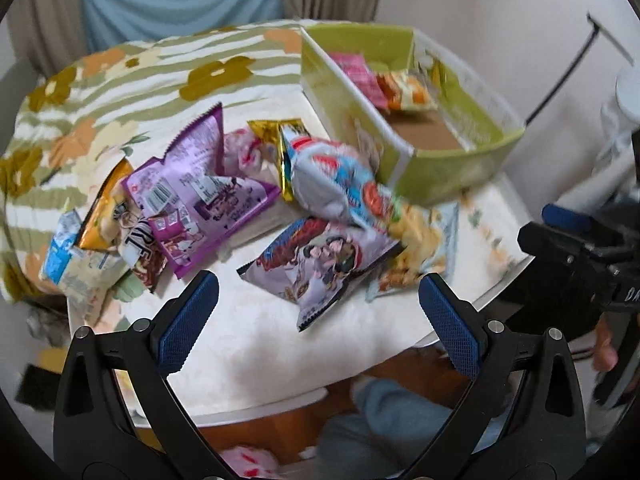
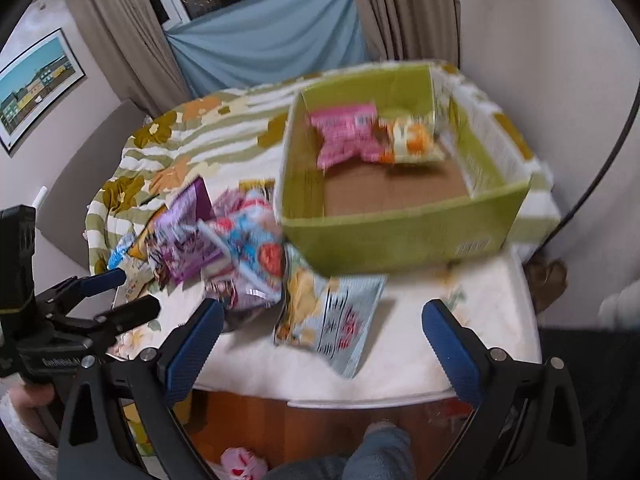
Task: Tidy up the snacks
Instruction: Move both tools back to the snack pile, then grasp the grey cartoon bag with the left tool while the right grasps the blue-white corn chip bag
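- The green box (image 2: 400,236) sits at the far right of the bench (image 2: 420,360). Its top is open, so snacks can drop straight in.
- Two snacks are already inside it, up against the back wall: a pink packet (image 2: 346,132) and an orange and white packet (image 2: 412,140). That leaves the brown floor of the box bare for more.
- The other snacks lie in a messy heap (image 1: 208,196) to the left of the box, some on top of others. I think most of the job is not done yet.
- A pale blue packet (image 2: 340,320) lies flat near the front edge, just in front of the right gripper (image 2: 322,344). It looks like the easy one to take next.
- The right gripper's fingers (image 2: 192,352) are spread wide and hold nothing.
- The left gripper (image 1: 318,320) is the same: wide apart, nothing in it. It hangs over a packet with cartoon faces (image 1: 320,268), maybe to grab that one.
- Both pictures are blurry, so small words on the packets cannot be read.
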`<action>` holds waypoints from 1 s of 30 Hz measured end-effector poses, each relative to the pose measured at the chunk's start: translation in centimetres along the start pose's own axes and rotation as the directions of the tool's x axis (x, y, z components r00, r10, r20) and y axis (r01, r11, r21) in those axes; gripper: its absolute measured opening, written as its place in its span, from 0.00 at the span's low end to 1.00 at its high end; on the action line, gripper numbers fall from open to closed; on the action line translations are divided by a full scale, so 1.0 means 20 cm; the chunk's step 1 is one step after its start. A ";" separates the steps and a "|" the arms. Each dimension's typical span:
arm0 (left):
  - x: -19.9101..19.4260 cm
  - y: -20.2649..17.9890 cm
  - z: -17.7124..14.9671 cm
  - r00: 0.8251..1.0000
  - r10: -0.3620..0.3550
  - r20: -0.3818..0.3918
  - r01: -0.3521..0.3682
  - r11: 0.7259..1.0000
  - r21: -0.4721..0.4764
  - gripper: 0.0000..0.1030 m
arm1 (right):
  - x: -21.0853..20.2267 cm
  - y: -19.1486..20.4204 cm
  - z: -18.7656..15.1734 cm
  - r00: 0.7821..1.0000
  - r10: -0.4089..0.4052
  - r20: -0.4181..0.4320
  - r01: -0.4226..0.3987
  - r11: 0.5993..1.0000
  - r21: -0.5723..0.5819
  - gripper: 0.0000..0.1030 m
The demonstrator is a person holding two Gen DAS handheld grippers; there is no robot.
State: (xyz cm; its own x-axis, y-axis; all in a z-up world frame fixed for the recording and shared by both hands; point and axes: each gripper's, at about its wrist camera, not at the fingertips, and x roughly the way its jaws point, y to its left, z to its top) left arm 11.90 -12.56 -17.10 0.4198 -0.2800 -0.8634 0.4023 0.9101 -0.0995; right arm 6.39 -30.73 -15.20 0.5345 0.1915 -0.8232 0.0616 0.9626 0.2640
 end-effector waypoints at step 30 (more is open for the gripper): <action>0.65 -0.20 -0.03 0.969 0.240 -0.063 -0.205 0.918 0.340 0.75 | 0.62 -0.23 -0.09 0.960 0.211 -0.185 -0.194 0.975 0.107 0.96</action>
State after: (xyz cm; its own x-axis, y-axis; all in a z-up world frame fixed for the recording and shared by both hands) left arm 15.29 -19.73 -28.15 0.4517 -0.0340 -0.8915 0.5599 0.7888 0.2536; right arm 11.29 -32.44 -27.51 0.3704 0.4227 -0.8271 0.0464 0.8809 0.4710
